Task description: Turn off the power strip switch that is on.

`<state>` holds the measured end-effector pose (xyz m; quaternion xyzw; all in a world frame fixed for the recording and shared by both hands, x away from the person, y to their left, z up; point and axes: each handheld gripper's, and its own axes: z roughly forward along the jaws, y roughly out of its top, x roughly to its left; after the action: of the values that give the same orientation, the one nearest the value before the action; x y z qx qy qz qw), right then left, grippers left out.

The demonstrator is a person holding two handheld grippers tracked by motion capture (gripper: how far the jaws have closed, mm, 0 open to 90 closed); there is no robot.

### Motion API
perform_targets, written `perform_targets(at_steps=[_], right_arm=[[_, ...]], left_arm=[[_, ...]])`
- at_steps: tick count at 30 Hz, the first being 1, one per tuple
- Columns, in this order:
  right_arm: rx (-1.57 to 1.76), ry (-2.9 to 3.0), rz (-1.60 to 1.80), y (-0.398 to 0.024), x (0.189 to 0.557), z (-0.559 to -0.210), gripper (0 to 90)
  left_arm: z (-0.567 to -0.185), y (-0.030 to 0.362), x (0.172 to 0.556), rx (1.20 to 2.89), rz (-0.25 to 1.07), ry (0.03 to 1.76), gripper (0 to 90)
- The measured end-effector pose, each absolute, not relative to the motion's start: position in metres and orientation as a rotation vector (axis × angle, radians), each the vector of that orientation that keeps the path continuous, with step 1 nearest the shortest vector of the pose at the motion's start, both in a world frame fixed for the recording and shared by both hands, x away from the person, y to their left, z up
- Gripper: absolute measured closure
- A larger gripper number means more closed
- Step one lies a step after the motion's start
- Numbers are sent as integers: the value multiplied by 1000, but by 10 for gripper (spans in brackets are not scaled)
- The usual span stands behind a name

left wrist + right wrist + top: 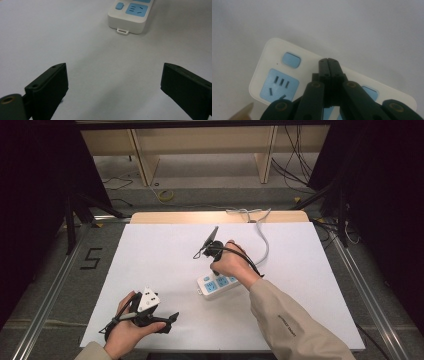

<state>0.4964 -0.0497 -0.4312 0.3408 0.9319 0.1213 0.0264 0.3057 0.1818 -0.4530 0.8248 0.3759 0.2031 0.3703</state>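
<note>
Lying mid-surface, slightly right of centre: white power strip [219,284], cable [263,240] trailing toward far edge. Hovering just over strip: right gripper [328,65], jaws pressed together, gripping nothing. Resting near-left on surface [165,245]: left gripper [113,82], jaws spread wide, empty. Risking strip sliding if pushed off-centre, nothing bracing it.

Bare white table [150,260] lies open left of the power strip [216,285], apparently unobstructed.
</note>
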Motion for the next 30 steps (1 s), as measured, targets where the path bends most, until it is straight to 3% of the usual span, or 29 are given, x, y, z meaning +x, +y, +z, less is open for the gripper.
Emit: perform_targets(at_steps=[30], right_arm=[[1066,2871,437,-55,496,-432,900]], left_arm=[[-454,182,306,2112,519,969,71]])
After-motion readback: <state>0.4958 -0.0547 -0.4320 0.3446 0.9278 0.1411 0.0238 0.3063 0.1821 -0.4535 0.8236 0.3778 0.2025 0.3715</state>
